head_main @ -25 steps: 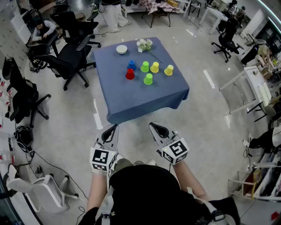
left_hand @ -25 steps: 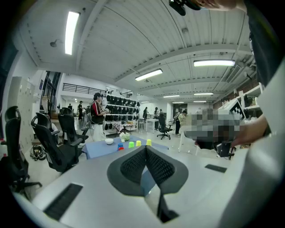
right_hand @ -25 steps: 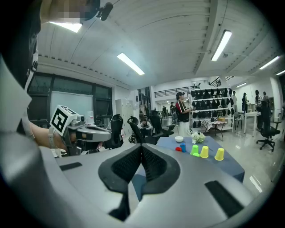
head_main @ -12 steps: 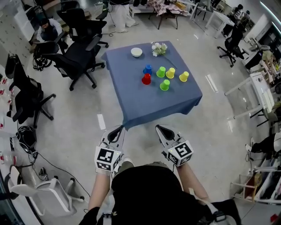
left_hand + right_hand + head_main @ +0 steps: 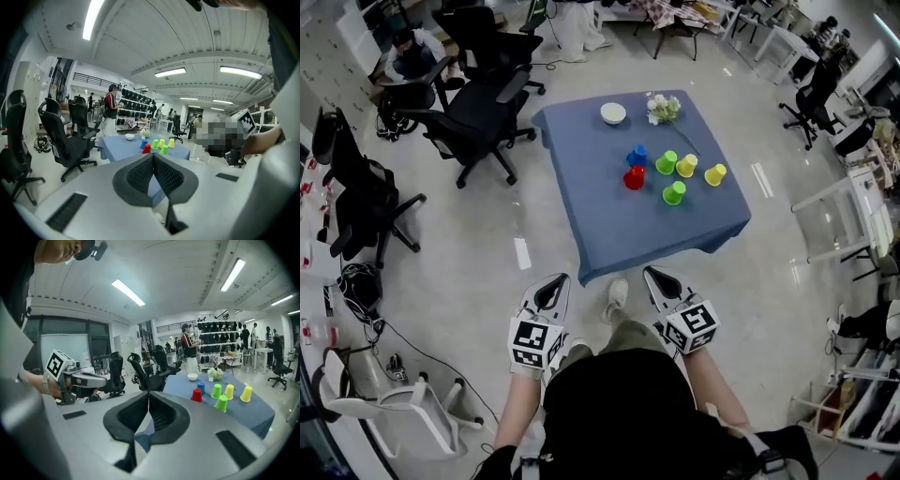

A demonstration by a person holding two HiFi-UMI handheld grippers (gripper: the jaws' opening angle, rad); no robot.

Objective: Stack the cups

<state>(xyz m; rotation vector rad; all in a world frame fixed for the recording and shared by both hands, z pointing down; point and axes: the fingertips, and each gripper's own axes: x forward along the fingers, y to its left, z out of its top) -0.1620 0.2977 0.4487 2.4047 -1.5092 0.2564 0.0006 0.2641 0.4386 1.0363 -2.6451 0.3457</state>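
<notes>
A blue tablecloth (image 5: 619,225) bears a red cup (image 5: 634,178), blue cup (image 5: 637,156), far green cup (image 5: 667,162), near green cup (image 5: 674,193), left yellow cup (image 5: 686,166), right yellow cup (image 5: 715,174), white bowl (image 5: 613,113) and seemingly whitish flowers (image 5: 663,108).

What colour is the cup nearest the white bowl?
Blue; the cup shows best in the head view.

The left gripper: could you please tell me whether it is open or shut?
Shut. The left gripper has its jaws pressed together in its own view, with nothing held between them.

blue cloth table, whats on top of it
Blue plastic cup, red cup, two green cups, two yellow cups, upturned; white bowl; white flowers. The cloth hides the tabletop.
</notes>
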